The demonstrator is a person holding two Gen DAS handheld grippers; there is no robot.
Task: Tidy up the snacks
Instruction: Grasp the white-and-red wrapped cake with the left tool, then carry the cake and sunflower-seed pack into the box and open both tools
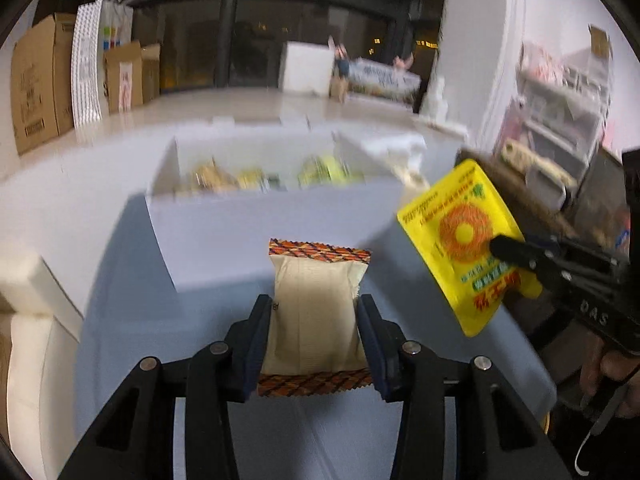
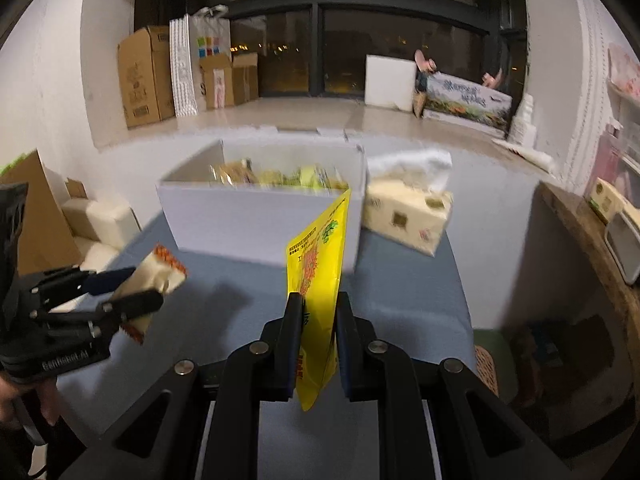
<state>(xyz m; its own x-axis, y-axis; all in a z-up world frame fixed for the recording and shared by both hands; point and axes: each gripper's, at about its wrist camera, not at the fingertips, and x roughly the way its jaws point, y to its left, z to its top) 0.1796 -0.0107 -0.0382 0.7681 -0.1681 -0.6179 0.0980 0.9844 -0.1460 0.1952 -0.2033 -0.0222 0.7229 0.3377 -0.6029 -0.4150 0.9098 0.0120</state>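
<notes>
My left gripper (image 1: 316, 312) is shut on a beige snack packet (image 1: 316, 308) with orange patterned ends, held above the blue table. It also shows in the right wrist view (image 2: 156, 276). My right gripper (image 2: 318, 312) is shut on a yellow snack pouch (image 2: 320, 264), held edge-on in front of the white box (image 2: 256, 216). The pouch shows flat in the left wrist view (image 1: 460, 240). The white box (image 1: 272, 216) stands ahead on the table and holds several yellow and tan snack packets (image 1: 256, 178).
A tissue pack (image 2: 408, 208) lies right of the box on the blue table (image 2: 400, 300). Cardboard boxes (image 2: 144, 76) stand on the floor at back left. A wooden counter (image 2: 592, 248) with shelves is at the right.
</notes>
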